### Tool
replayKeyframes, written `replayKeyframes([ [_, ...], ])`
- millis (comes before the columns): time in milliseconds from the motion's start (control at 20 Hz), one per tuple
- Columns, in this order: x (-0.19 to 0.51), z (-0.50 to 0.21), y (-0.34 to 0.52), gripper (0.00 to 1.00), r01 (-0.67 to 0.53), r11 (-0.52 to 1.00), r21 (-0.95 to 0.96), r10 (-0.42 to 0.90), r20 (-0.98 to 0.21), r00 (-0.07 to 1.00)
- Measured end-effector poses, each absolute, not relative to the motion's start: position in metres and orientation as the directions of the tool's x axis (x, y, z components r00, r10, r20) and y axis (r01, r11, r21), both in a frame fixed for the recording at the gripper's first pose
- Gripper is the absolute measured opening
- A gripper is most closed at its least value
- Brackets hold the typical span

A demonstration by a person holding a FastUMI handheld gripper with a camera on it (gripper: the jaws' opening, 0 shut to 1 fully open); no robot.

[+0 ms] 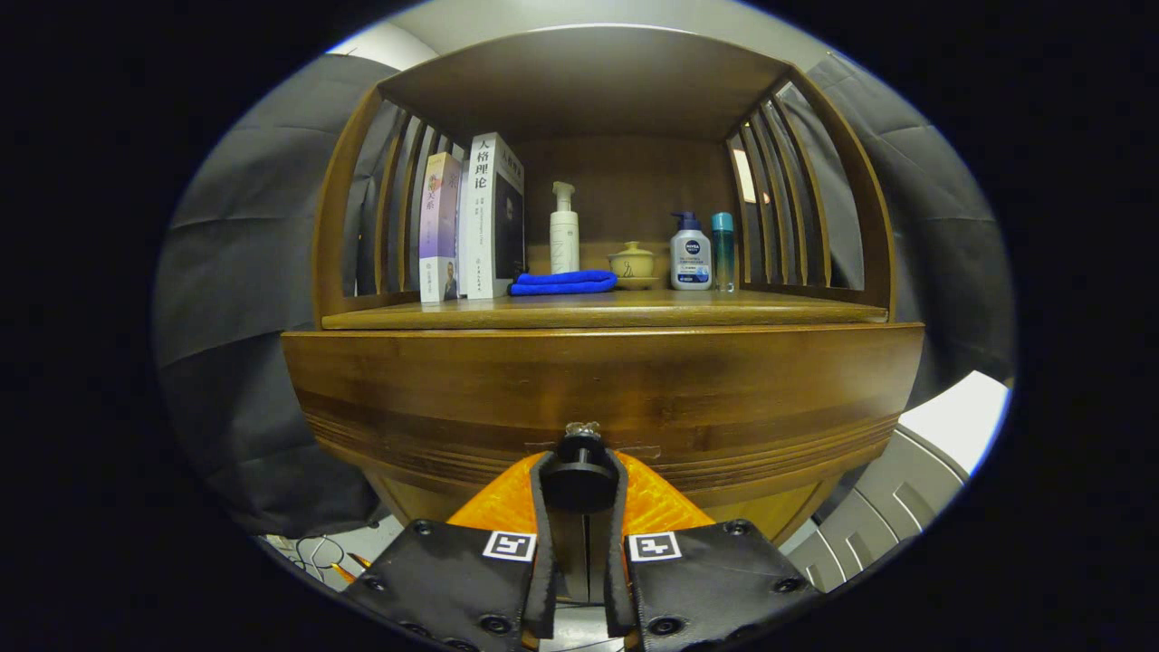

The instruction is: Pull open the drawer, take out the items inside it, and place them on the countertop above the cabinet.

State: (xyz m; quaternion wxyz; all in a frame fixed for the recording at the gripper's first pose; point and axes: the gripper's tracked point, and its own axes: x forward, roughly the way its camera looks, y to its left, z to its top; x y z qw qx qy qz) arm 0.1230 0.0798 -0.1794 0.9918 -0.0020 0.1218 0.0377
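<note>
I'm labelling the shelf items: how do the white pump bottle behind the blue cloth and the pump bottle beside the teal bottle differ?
The white pump bottle is slim, tall and all white; the squat pump bottle is wider, shorter, with a dark blue pump. Both stand upright. The gripper is shut on the drawer knob.

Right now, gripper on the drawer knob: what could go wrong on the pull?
1. The gripper is shut on the knob, which is small and round; an off-axis pull might slip the fingers off.
2. The drawer front is closed; a jerk could shake the countertop, tipping the upright books or the pump bottle.
3. The blue cloth, lidded cup and bottles crowd the countertop, leaving little room for placing.
</note>
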Motion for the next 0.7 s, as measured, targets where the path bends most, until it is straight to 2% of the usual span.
replayKeyframes([
  [700,0.040,-0.183,0.080,0.23,-0.110,0.994,-0.023,0.102,-0.231,0.968],
])
